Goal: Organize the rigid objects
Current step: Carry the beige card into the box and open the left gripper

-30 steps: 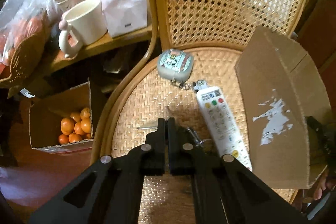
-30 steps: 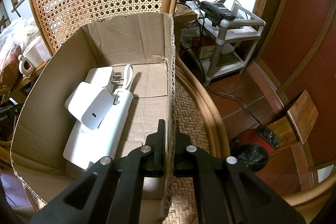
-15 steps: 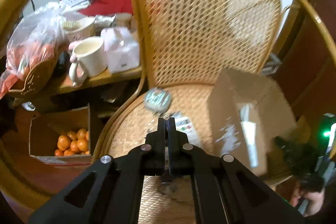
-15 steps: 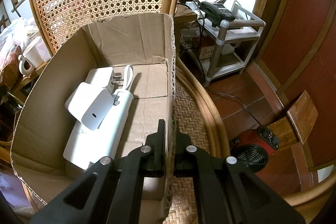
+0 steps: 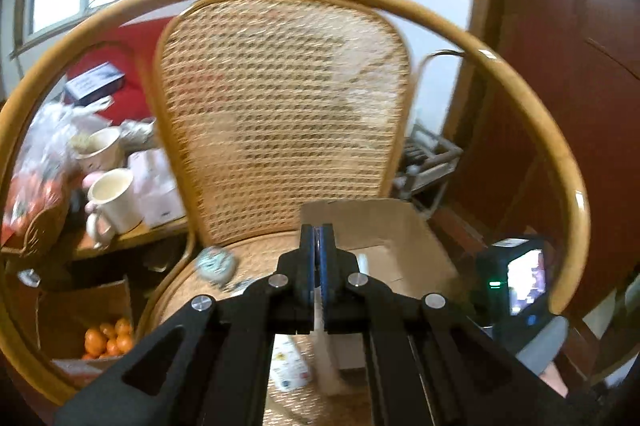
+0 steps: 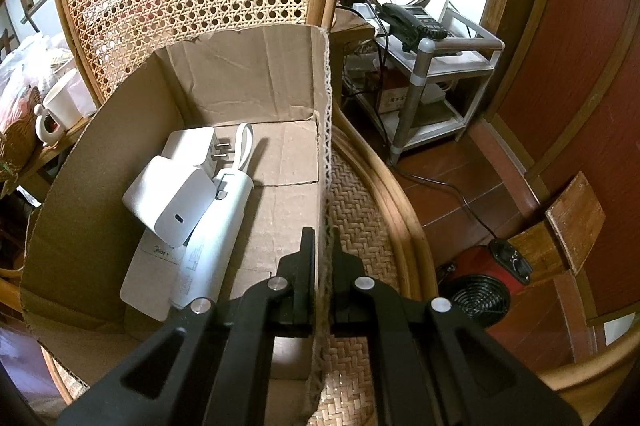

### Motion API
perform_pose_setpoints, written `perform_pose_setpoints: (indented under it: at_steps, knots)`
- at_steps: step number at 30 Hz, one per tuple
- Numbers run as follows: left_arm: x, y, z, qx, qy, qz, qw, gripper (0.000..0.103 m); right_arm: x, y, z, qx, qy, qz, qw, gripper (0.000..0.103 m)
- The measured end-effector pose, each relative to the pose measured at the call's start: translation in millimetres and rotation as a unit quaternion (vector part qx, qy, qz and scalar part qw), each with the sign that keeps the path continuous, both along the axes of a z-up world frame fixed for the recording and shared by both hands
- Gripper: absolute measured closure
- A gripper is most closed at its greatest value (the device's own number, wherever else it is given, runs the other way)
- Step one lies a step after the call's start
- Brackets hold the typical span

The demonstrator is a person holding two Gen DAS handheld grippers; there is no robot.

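A cardboard box (image 6: 248,78) stands on the rattan chair seat (image 6: 360,194). My right gripper (image 6: 322,238) is shut on the box's right wall. In the box lie a white charger (image 6: 172,202), a white cylinder-shaped device (image 6: 216,226) and a flat white piece (image 6: 148,278). In the blurred left wrist view my left gripper (image 5: 317,232) is shut, raised above the seat in front of the box (image 5: 400,226). A thin bluish sliver shows between its pads; what it is I cannot tell. A white remote (image 5: 290,366) and a round grey-green item (image 5: 216,262) lie on the seat.
The chair's arm hoop (image 5: 520,98) curves around the scene. A side table on the left carries mugs (image 5: 114,196) and bags. A box of oranges (image 5: 108,340) sits on the floor. On the right are a metal shelf with a telephone (image 6: 416,18) and a red fan heater (image 6: 480,290).
My left gripper has risen off the seat and tilted up, so the chair back and the box's opening now fill its view. The right gripper has not moved.
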State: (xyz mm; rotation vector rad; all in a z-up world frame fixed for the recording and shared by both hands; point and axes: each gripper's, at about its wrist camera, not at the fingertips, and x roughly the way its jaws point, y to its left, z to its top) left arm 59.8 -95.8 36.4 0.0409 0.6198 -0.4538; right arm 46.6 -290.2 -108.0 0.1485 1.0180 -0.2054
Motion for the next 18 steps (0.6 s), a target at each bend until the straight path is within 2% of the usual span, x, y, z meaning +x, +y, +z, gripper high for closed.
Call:
perform_pose_setpoints:
  at_steps: [3, 8, 12, 18]
  knots:
    - [-9, -18, 0, 0.004, 0.0, -0.025, 0.9997, 0.101, 0, 0, 0, 0.0, 0.0, 0.0, 1.0, 0.097]
    - [-11, -39, -16, 0.012, 0.031, -0.054, 0.998, 0.101, 0, 0, 0, 0.0, 0.0, 0.001, 1.0, 0.097]
    - [-14, -48, -26, 0.035, 0.039, -0.056, 0.997, 0.101, 0, 1, 0, 0.0, 0.0, 0.002, 1.0, 0.097]
    - [-10, -42, -28, 0.03, 0.042, -0.047, 0.9976, 0.098, 0, 1, 0, 0.0, 0.0, 0.001, 1.0, 0.097]
